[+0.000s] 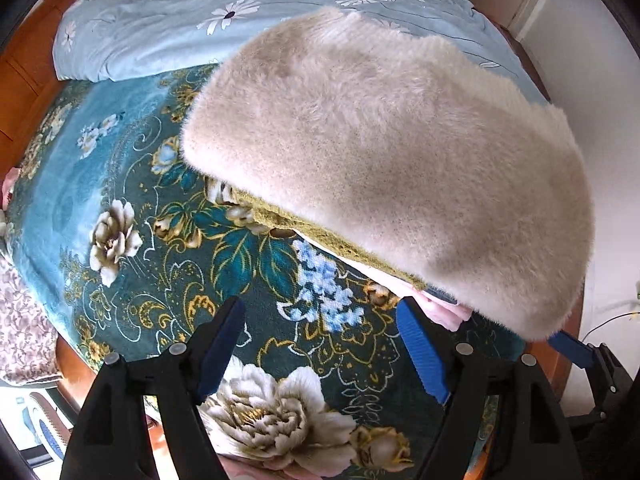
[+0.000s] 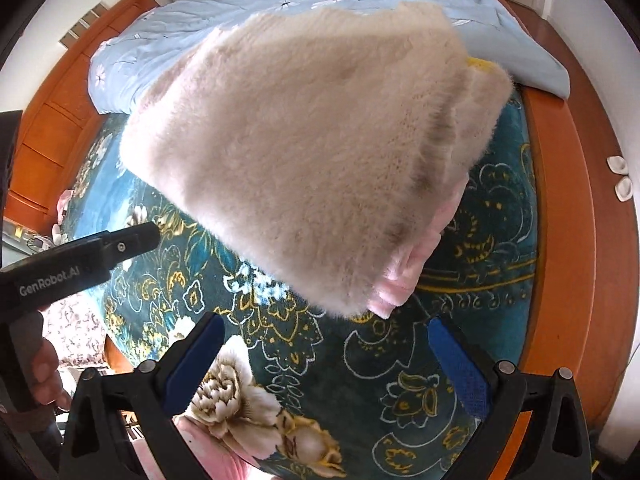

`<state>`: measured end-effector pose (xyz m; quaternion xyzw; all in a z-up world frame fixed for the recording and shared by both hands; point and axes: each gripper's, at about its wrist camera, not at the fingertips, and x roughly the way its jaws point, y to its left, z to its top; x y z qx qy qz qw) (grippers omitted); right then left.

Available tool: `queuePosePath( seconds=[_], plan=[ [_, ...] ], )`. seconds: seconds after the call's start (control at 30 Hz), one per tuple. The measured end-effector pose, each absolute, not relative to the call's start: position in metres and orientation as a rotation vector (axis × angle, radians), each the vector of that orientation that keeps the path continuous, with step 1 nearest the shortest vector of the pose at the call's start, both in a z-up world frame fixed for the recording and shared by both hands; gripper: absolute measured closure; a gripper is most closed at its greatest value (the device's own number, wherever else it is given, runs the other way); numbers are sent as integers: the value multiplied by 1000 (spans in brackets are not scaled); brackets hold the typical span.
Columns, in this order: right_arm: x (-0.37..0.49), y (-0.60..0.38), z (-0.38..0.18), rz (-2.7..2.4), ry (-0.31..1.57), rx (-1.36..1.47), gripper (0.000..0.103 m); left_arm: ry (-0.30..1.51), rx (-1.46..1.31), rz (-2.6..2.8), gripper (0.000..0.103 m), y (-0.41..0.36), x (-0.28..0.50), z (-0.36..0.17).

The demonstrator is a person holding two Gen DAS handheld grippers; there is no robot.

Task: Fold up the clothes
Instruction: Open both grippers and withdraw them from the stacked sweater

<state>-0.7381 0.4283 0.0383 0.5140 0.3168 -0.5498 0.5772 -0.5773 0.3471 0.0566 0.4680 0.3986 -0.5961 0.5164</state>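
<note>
- Left wrist view: the beige fluffy garment [image 1: 384,160] is lying folded on top of a small stack, with an olive layer [image 1: 320,236] and pink fabric [image 1: 444,312] peeking out beneath, toward the far right part of the floral blanket [image 1: 120,168] covering the bed. This piece looks done. The left gripper [image 1: 320,344] is hanging released over bare blanket near the stack's near edge, pointing steeply down.
- Right wrist view: the right gripper [image 2: 324,356] is gaping wide, gripping nothing, tilted down just short of the stack's pink corner. Whether more clothes are waiting is not visible.
</note>
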Motion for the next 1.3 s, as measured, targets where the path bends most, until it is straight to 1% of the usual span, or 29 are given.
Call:
queuePosePath(
  seconds=[0.17, 0.3, 0.53, 1.3],
  plan=[
    [-738, 432, 34, -1288, 744, 1175, 0, 896, 1168, -1432, 24, 354, -588, 58],
    [-738, 434, 34, -1302, 748, 1137, 0, 881, 1192, -1419, 24, 356, -589, 57],
    [-738, 433, 34, -1310, 755, 1094, 0, 820, 1151, -1409, 24, 360, -590, 64],
    [-735, 433, 39, -1305, 769, 1058, 0, 855, 1220, -1407, 24, 366, -596, 61]
  ],
)
